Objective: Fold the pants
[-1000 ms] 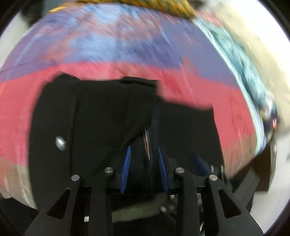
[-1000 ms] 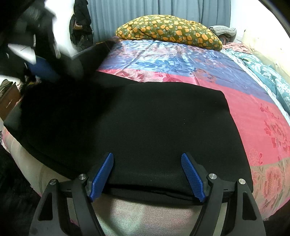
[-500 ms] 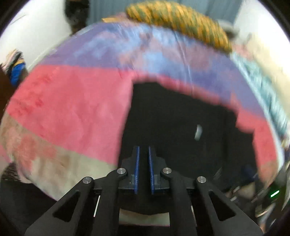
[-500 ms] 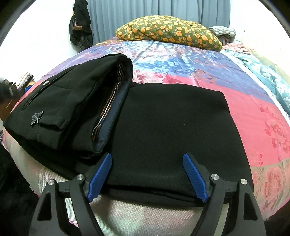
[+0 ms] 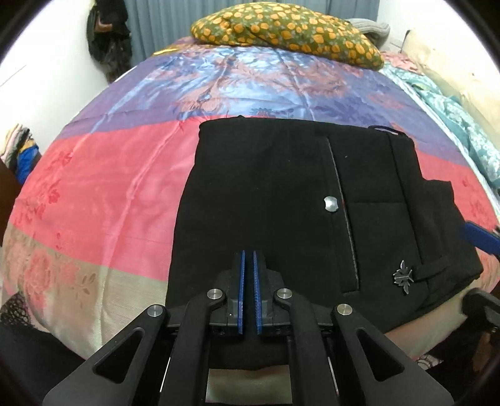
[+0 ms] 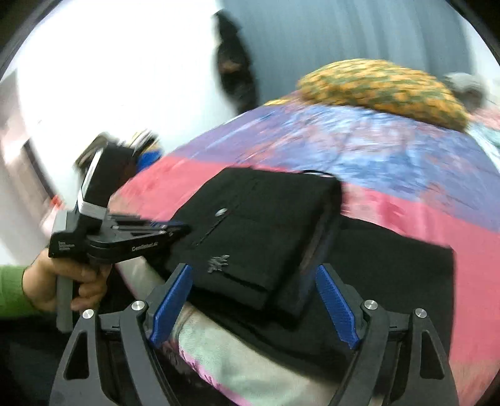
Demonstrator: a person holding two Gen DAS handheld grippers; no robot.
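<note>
On the far left of the right wrist view, the person's left hand (image 6: 62,281), in a green sleeve, grips the handle of the left gripper (image 5: 248,293), whose blue pads sit pressed nearly together with nothing between them, at the near left edge of the folded black pants (image 5: 281,212). The pants lie on the floral bedspread (image 5: 103,193), pocket side up, with a silver button (image 5: 331,204) and a small metal emblem (image 5: 403,276). The right gripper (image 6: 253,303) hangs spread wide over the pants' near edge, apparently clear of the cloth, though blur hinders judgement. A yellow-spotted pillow (image 5: 287,28) rests beyond.
</note>
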